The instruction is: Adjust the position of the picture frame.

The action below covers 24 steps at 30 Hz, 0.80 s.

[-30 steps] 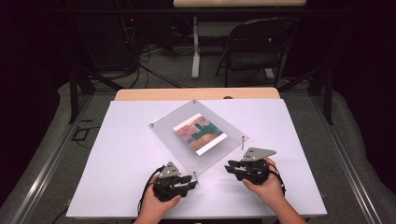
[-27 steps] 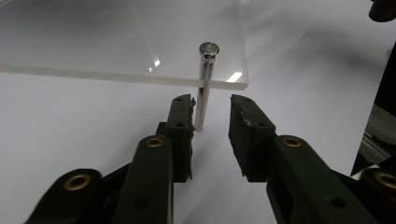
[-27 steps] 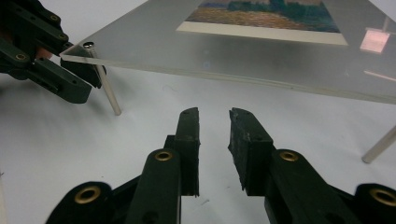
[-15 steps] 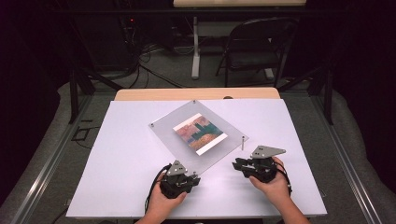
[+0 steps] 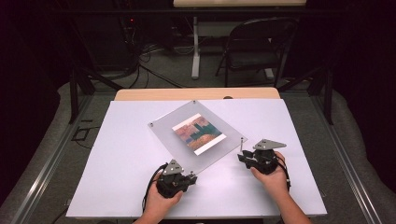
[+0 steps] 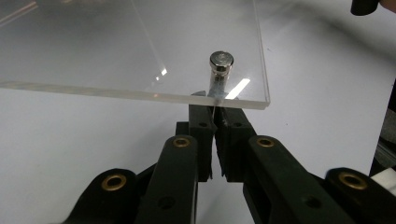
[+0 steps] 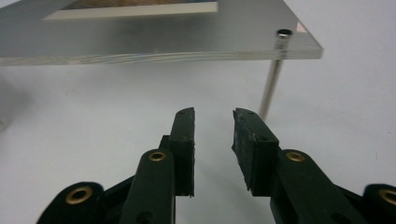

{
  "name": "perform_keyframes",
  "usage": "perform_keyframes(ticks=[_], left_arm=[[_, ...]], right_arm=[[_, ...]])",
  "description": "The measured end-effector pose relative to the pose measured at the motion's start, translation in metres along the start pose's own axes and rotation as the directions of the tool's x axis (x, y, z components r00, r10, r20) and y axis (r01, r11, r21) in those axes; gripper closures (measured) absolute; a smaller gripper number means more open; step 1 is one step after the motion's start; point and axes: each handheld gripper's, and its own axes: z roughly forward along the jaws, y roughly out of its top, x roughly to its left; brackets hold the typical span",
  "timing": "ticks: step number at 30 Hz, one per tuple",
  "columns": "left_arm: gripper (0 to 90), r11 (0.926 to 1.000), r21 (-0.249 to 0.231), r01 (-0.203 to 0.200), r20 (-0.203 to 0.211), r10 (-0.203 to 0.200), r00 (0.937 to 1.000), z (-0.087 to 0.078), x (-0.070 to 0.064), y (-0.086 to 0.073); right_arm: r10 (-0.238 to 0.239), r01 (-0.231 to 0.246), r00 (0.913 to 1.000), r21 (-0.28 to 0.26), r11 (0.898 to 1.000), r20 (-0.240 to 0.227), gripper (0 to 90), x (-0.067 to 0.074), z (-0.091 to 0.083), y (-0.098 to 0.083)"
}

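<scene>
Clear acrylic frame (image 5: 196, 135) with colour print (image 5: 199, 133) near centre of white table (image 5: 116, 154). Left gripper (image 6: 212, 109) pinched on metal standoff post (image 6: 219, 74) at near corner. Right gripper (image 7: 213, 116) parted, empty, beside thin metal pin (image 7: 271, 86) under right corner.

The acrylic panel (image 6: 130, 46) hides the left gripper's (image 6: 214, 109) fingertips.

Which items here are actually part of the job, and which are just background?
In the job:
- clear acrylic frame with its picture
- metal standoff post at its near corner, where the left claw is closed
- second post ahead of the open right claw

Background:
- folding chair
- floor cables
- white table
</scene>
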Motion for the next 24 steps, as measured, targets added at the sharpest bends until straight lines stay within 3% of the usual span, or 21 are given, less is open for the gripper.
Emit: perform_keyframes(ticks=[6, 11, 14, 19, 24], left_arm=[[85.6, 0.9992, -0.022, 0.033, -0.008, -0.033, 0.9994, -0.013, 0.004, -0.005], [85.6, 0.998, -0.033, 0.053, -0.03, -0.054, 0.9981, -0.021, 0.006, -0.01], [85.6, 0.9967, -0.045, 0.068, -0.039, -0.069, 0.9968, -0.027, 0.009, -0.013], [85.6, 0.9952, -0.054, 0.081, -0.052, -0.084, 0.9951, -0.033, 0.012, -0.016], [85.6, 0.9932, -0.071, 0.092, -0.067, -0.097, 0.993, -0.041, 0.017, -0.017]], right_arm=[[0.026, -0.026, 0.9996, 0.001, 1.0, 0.007, 63.4, -0.007, 0.014, 0.003], [0.033, -0.033, 0.9994, 0.0, 0.999, -0.004, 64.9, -0.01, 0.024, 0.008], [0.022, -0.022, 0.9997, -0.008, 1.0, -0.011, 68.0, -0.009, 0.03, 0.012], [0.008, -0.007, 0.9975, 0.01, 1.0, -0.07, 84.0, -0.005, 0.039, 0.017], [-0.046, 0.047, 0.9957, 0.018, 0.999, -0.081, 85.3, 0.001, 0.038, 0.022]])
